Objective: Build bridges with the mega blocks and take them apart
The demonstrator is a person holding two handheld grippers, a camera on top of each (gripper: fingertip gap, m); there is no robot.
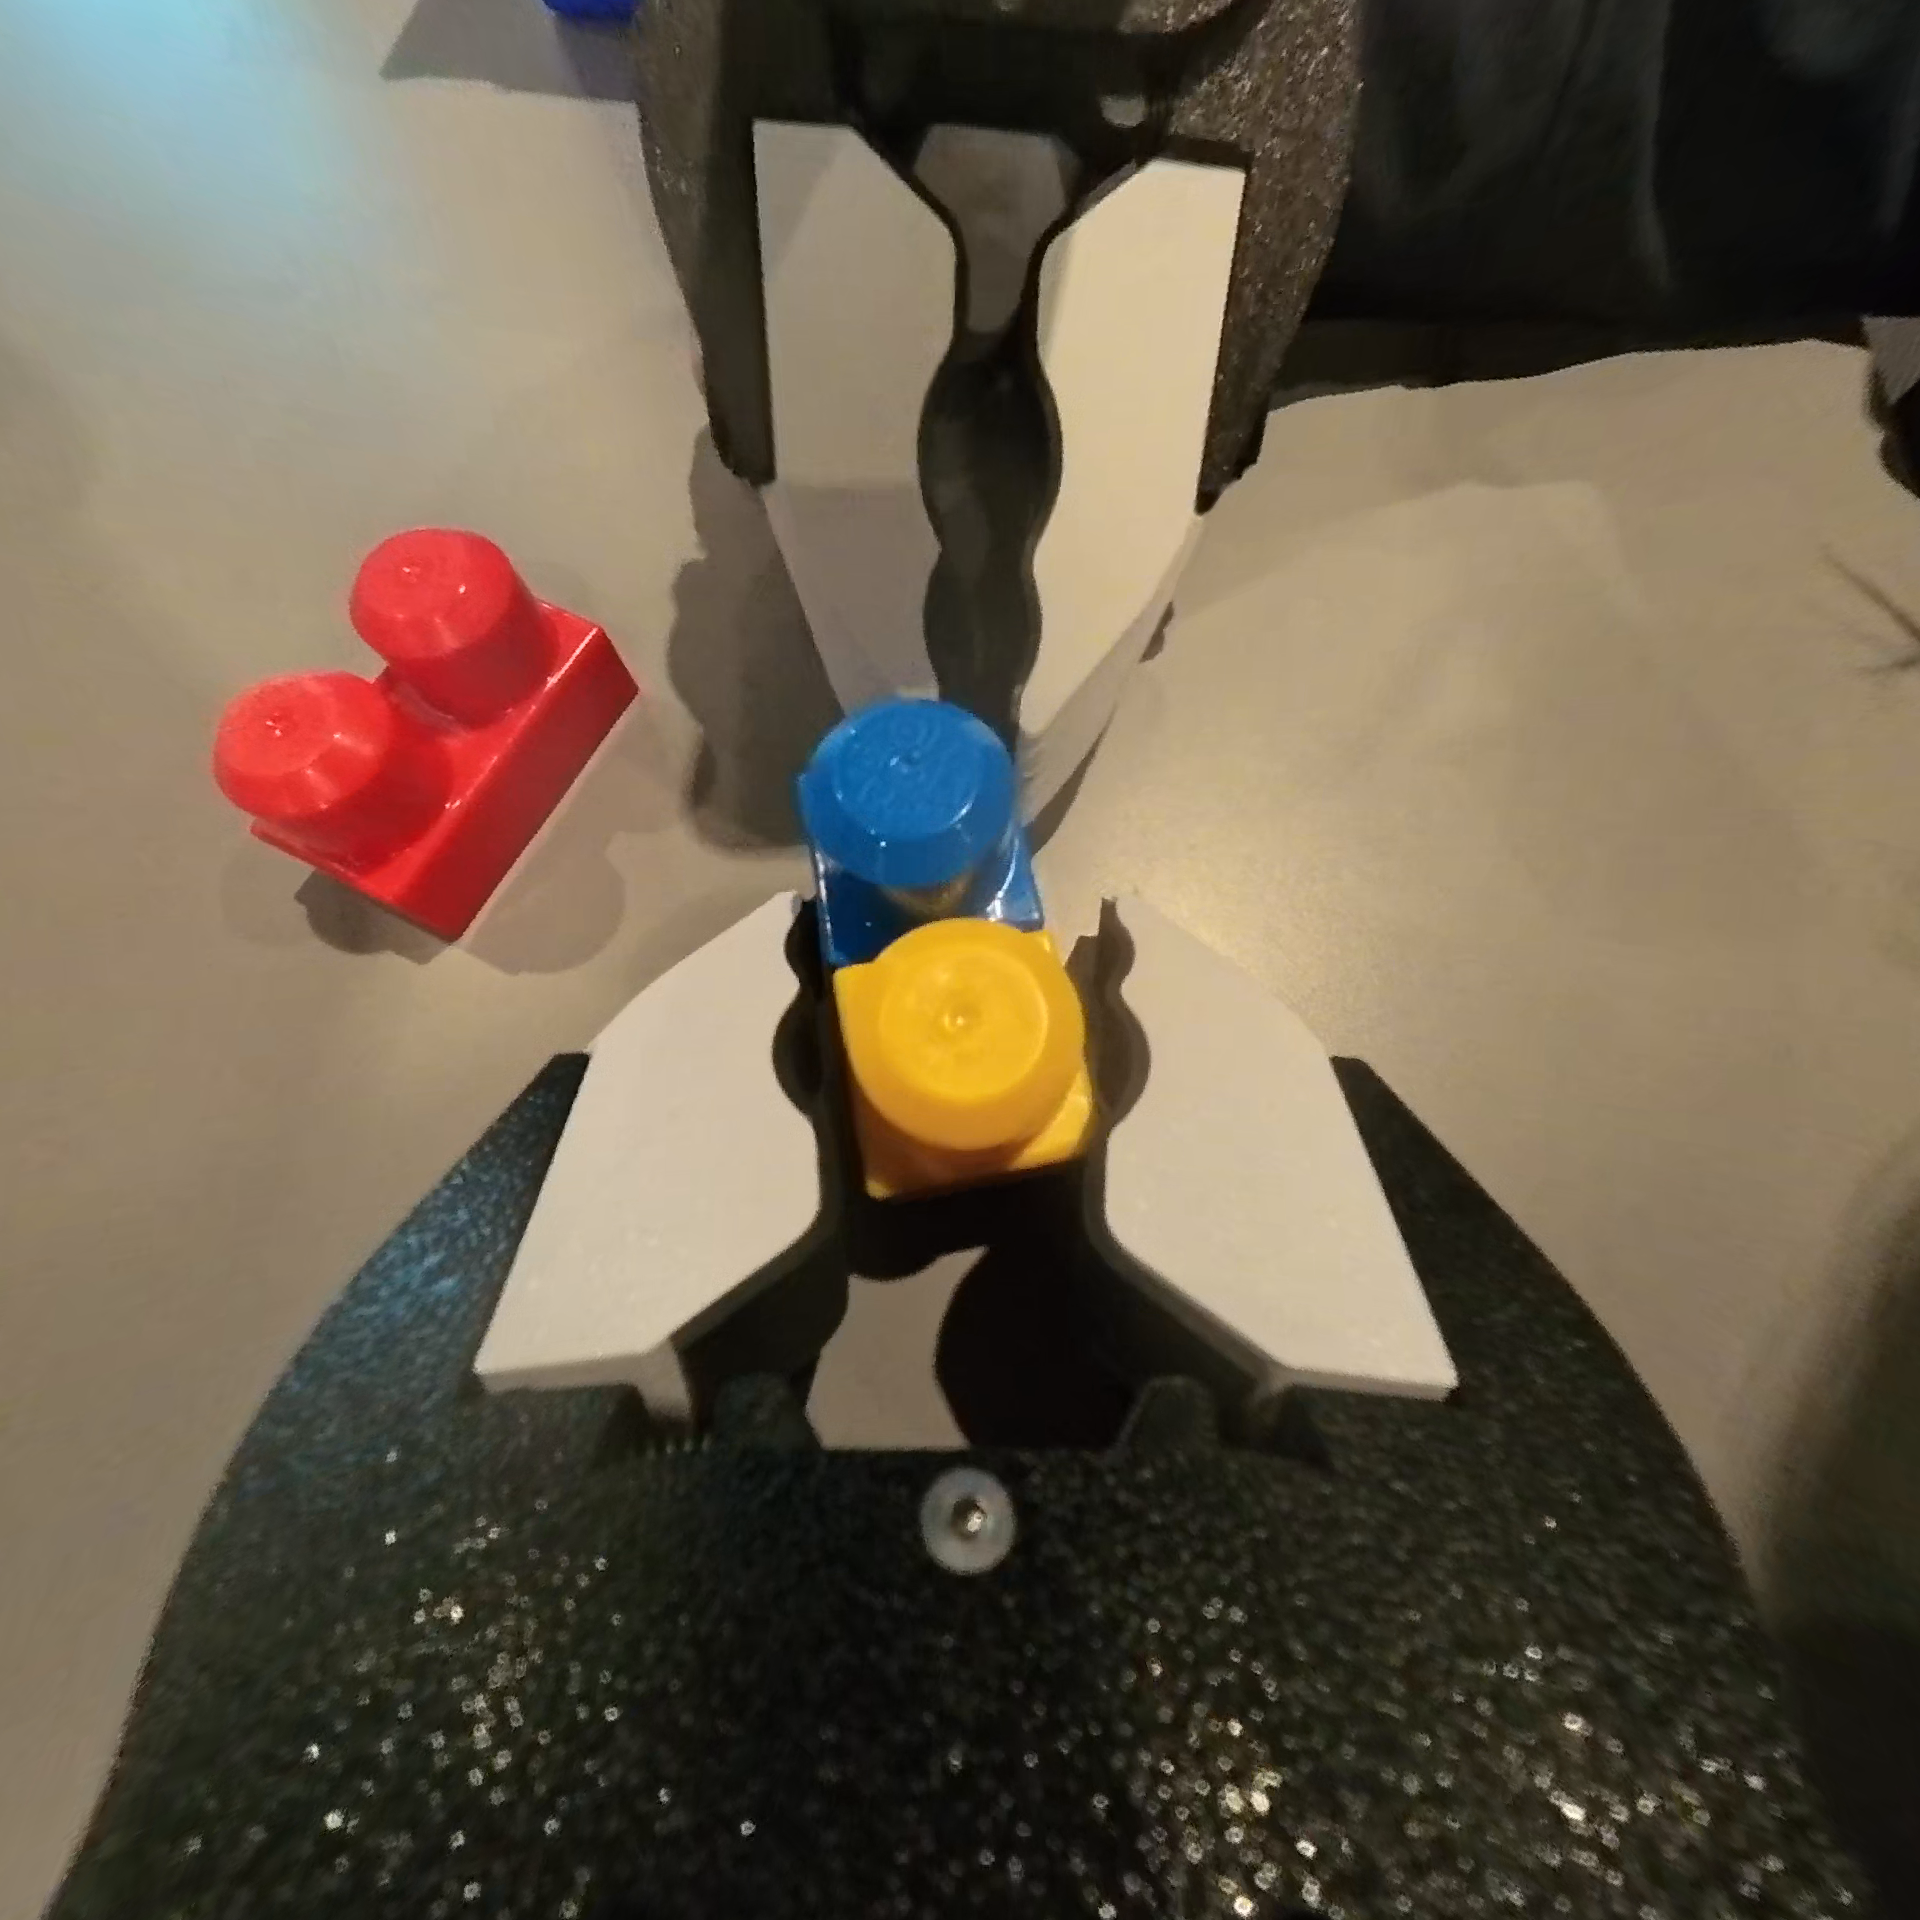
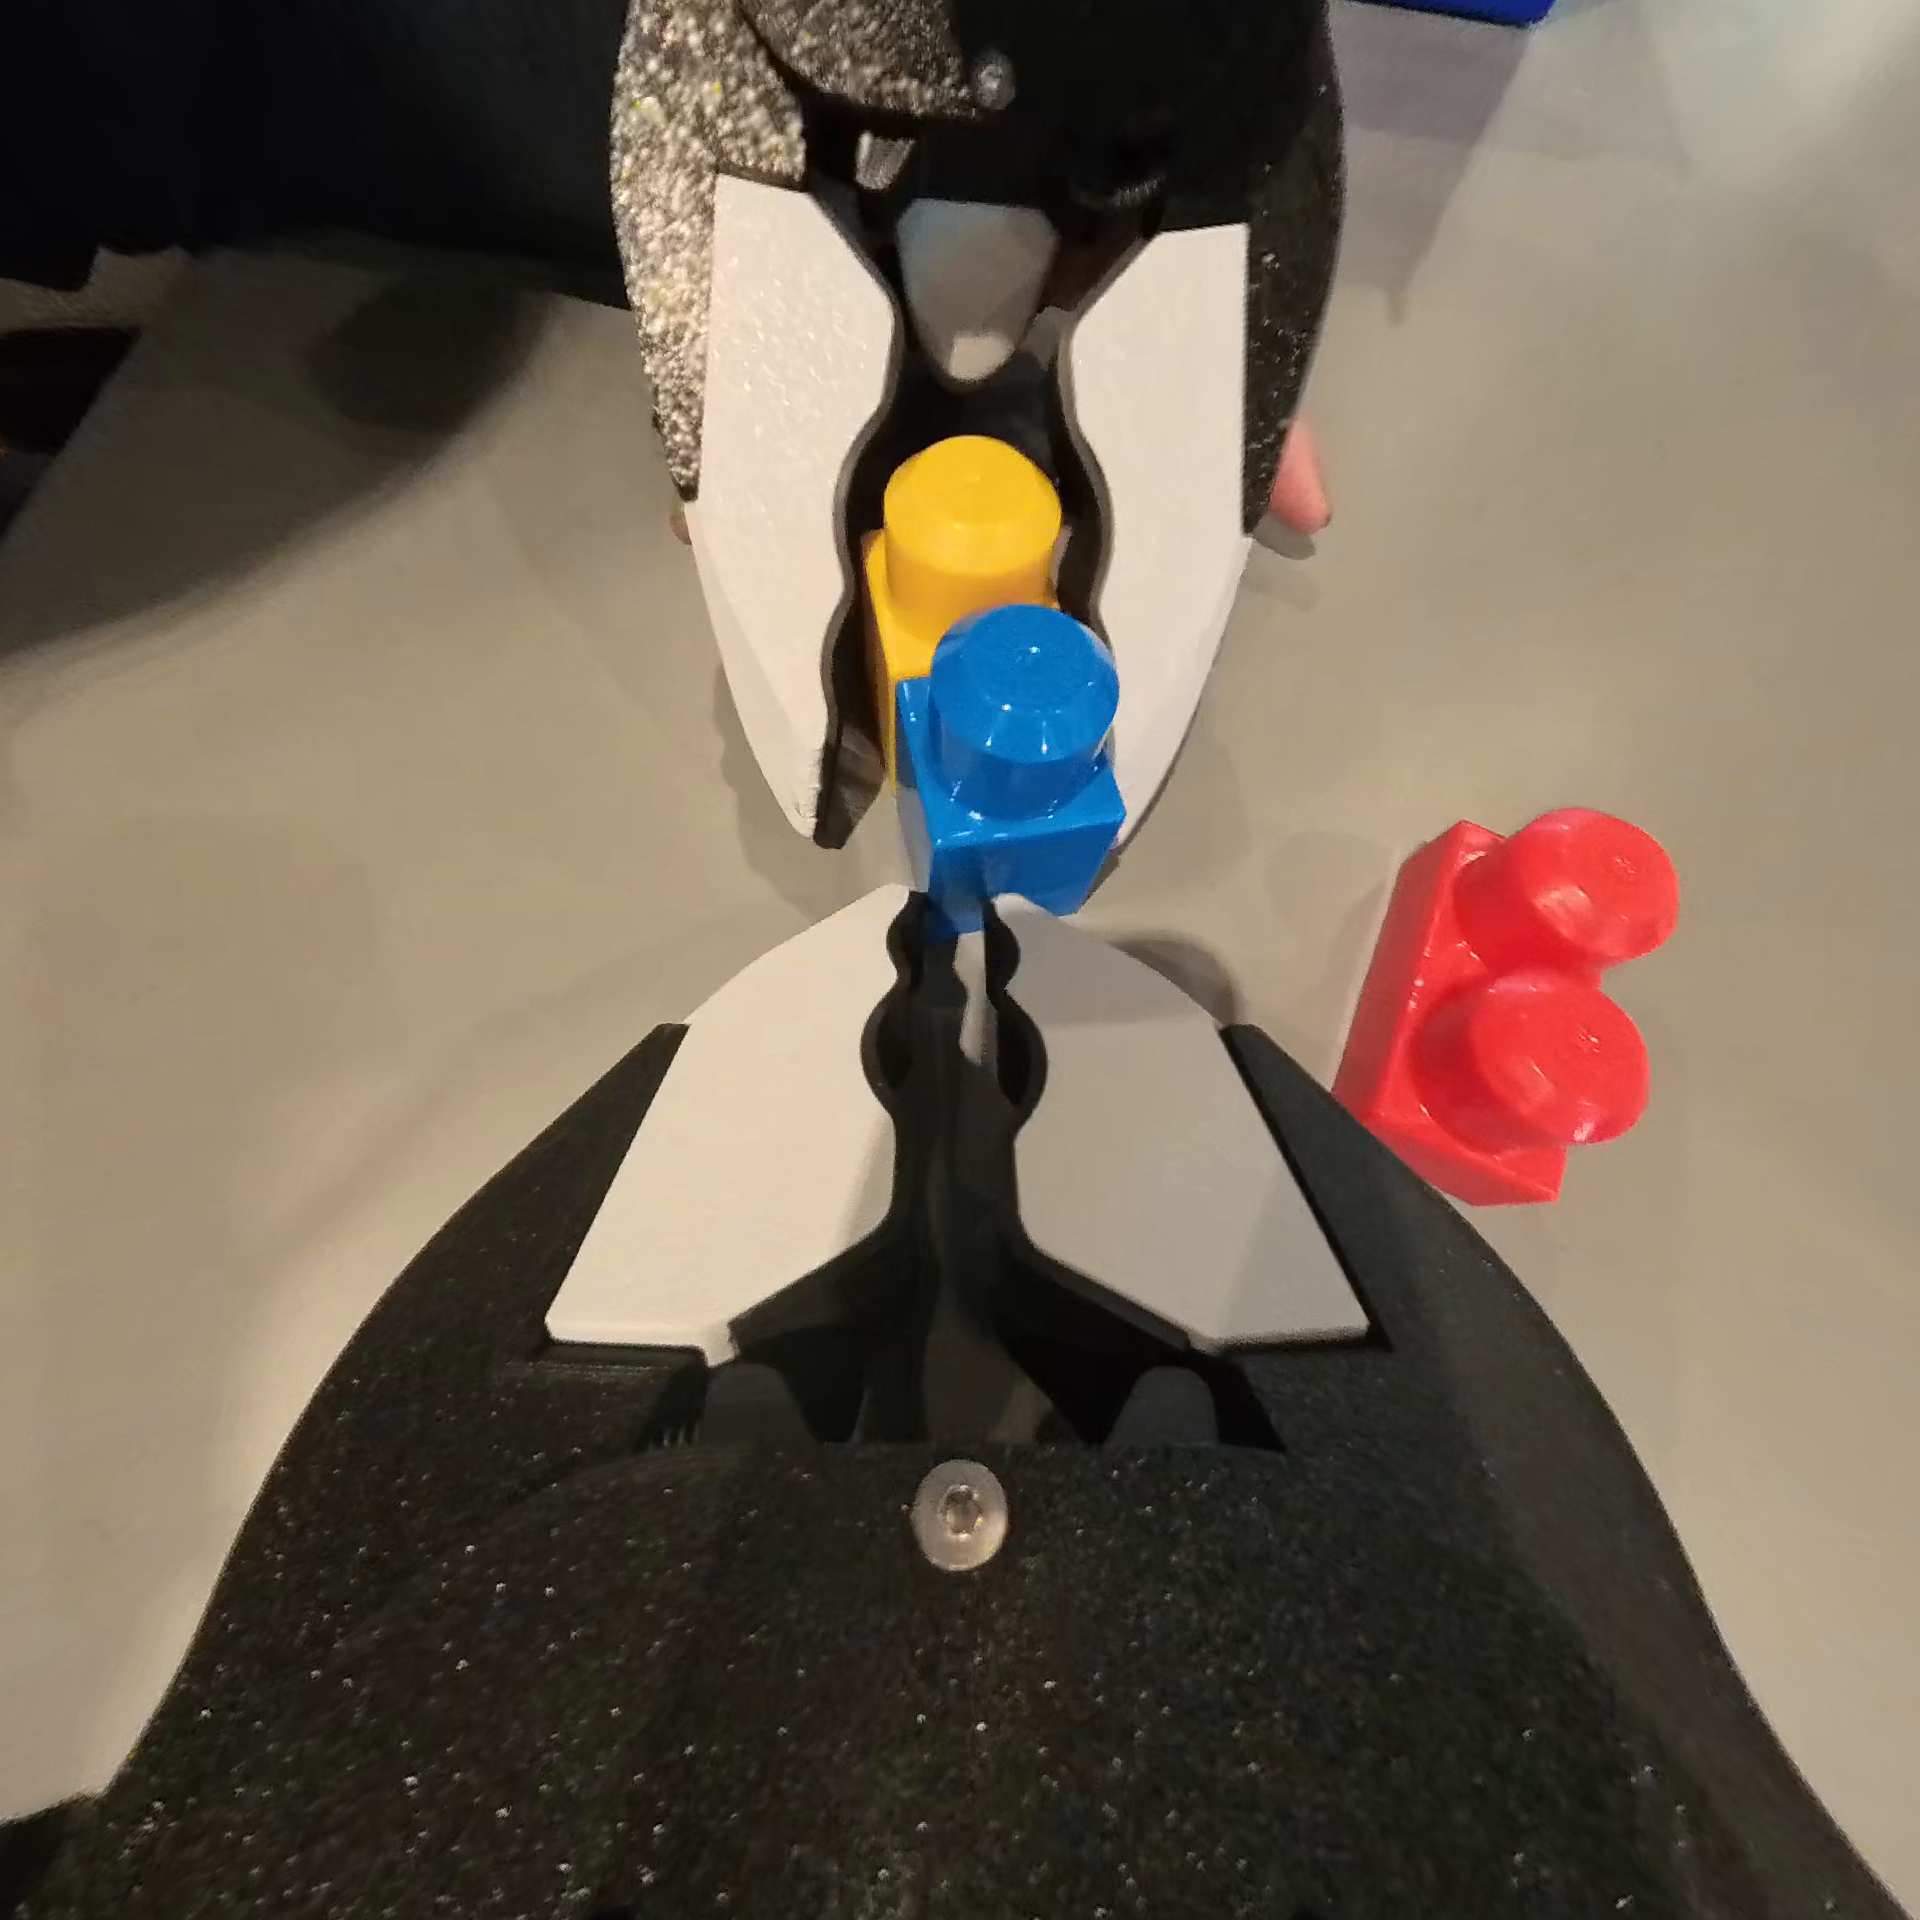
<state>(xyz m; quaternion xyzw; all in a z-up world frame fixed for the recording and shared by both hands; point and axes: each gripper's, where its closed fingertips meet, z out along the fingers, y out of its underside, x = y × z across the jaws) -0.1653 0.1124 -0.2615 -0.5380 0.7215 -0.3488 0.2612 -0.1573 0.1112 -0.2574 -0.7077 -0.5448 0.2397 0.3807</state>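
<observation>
Plain grey table (image 1: 1455,727), no legible writing. Left gripper (image 1: 951,914) half open around the yellow block (image 1: 961,1049), contact unclear; right gripper (image 2: 951,920) nearly closed, its grip on the blue block (image 2: 1013,790) unclear. Red block (image 1: 416,727) lies apart.

A blue thing (image 1: 589,5) is cut off at the top edge.
</observation>
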